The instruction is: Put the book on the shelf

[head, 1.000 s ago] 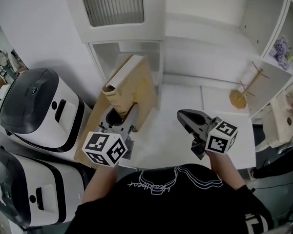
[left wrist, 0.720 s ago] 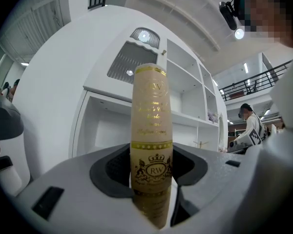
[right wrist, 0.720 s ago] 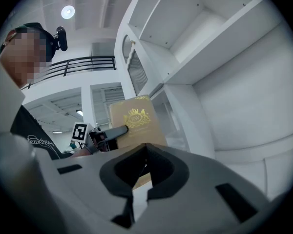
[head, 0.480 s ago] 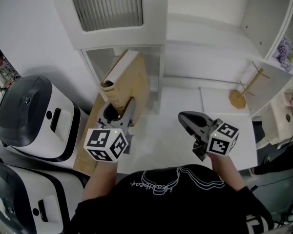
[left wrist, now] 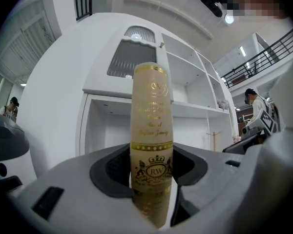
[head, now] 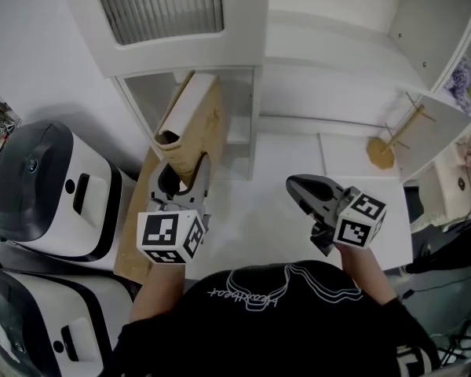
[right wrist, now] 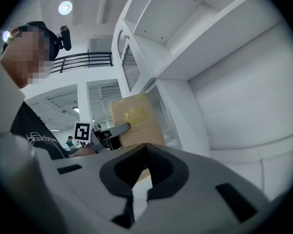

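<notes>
Left gripper (head: 182, 184) is clamping the book (head: 192, 124) by its spine, with the jaws standing fairly wide on both sides of it. In the left gripper view the tan spine with gold print (left wrist: 151, 130) is sitting upright between the dark pads (left wrist: 115, 172), filling the centre of the frame. In the head view the book is sitting upper centre-left, leaning a bit, with its far edge at the mouth of the narrow lower compartment of the white shelf (head: 247, 108). I cannot tell whether it is touching the shelf floor.

Right gripper (head: 293, 185) is hanging at centre-right over the white counter (head: 361, 159), well apart from the book, with its jaws closed and gripping nothing. Its own view is showing the book's cover (right wrist: 134, 121) at left. Two white rice cookers (head: 43, 187) are sitting at the left edge.
</notes>
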The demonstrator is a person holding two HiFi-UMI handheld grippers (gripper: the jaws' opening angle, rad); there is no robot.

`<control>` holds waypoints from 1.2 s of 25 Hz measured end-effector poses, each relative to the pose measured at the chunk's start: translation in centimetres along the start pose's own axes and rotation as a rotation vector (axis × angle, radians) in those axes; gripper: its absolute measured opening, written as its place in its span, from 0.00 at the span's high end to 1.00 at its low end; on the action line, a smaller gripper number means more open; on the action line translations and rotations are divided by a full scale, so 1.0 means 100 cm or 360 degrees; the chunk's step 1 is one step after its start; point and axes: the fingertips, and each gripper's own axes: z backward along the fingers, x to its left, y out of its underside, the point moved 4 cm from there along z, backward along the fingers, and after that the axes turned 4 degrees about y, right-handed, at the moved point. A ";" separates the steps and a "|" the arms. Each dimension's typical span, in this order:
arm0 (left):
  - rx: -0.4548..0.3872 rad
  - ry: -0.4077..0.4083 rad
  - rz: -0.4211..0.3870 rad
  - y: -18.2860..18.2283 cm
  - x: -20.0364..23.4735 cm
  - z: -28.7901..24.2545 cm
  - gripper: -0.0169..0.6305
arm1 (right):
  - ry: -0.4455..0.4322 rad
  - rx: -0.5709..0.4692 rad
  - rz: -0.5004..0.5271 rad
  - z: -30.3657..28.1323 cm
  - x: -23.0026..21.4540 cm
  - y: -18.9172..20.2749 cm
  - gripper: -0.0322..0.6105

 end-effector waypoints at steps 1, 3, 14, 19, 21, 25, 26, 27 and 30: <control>-0.0001 -0.0007 -0.0011 0.001 0.000 0.000 0.66 | -0.0001 0.0007 -0.0004 0.000 -0.001 0.001 0.94; -0.0005 -0.0024 -0.0032 0.002 0.000 -0.001 0.66 | 0.0001 0.0020 -0.0010 -0.001 -0.002 0.003 0.94; -0.0028 -0.0073 -0.0053 0.009 0.000 -0.003 0.66 | 0.0003 0.0041 -0.0006 -0.001 -0.001 0.003 0.94; -0.0023 -0.0090 -0.0027 0.009 0.003 -0.008 0.66 | 0.0006 0.0048 -0.0005 -0.001 -0.002 0.003 0.94; -0.0020 -0.0096 0.0004 0.009 0.005 -0.012 0.66 | 0.0010 0.0047 -0.0005 0.000 -0.002 0.003 0.94; -0.0010 -0.0106 0.0034 0.009 0.009 -0.021 0.66 | 0.0013 0.0045 -0.0006 0.000 -0.002 0.002 0.94; -0.0004 -0.0110 0.0035 0.009 0.009 -0.023 0.66 | 0.0013 0.0045 -0.0008 0.000 -0.003 0.002 0.94; 0.0002 -0.0115 0.0035 0.008 0.010 -0.027 0.66 | 0.0014 0.0046 -0.0011 0.000 -0.003 0.003 0.94; 0.0013 -0.0136 0.0036 0.008 0.013 -0.037 0.66 | 0.0019 0.0051 -0.0019 0.000 -0.005 0.004 0.94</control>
